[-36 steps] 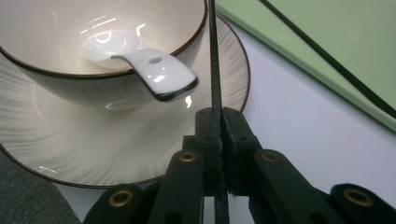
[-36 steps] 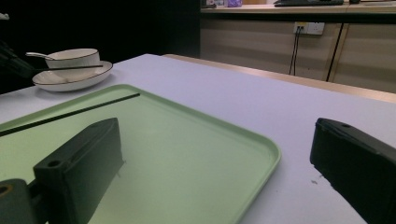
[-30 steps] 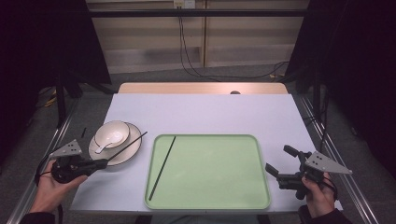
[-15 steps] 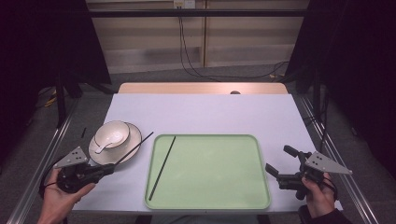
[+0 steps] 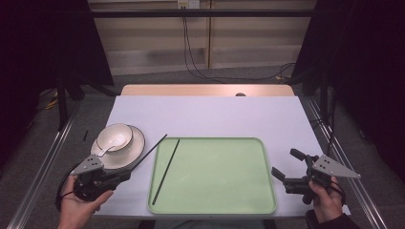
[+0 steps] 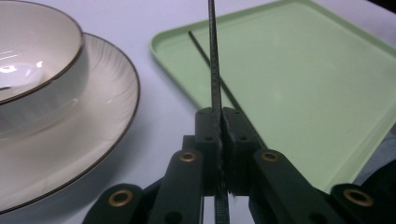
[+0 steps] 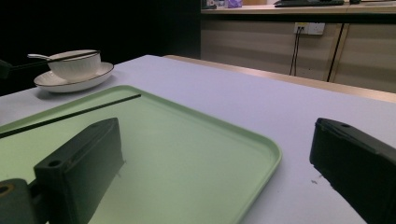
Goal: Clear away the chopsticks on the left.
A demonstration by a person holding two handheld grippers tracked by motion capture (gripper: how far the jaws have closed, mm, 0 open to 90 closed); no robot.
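Note:
My left gripper (image 5: 125,173) is near the table's front left, shut on the near end of a black chopstick (image 5: 149,151) that points toward the tray's far left corner. The left gripper view shows the jaws pressed together on that chopstick (image 6: 213,70). A second black chopstick (image 5: 166,171) lies inside the green tray (image 5: 239,191) along its left side. Past the left gripper, a white bowl (image 5: 114,137) holding a spoon (image 5: 106,149) sits on a white plate (image 5: 136,148). At the tray's right side, my right gripper (image 5: 286,162) is open, nothing between its jaws.
The pale table top (image 5: 205,114) stretches bare beyond the tray. A wooden strip (image 5: 205,90) runs along its far edge. Metal rails (image 5: 43,167) flank both sides, and cables (image 5: 196,52) hang at the back wall.
My left gripper has moved right, toward the tray, carrying the chopstick with it. The right gripper has stayed where it was.

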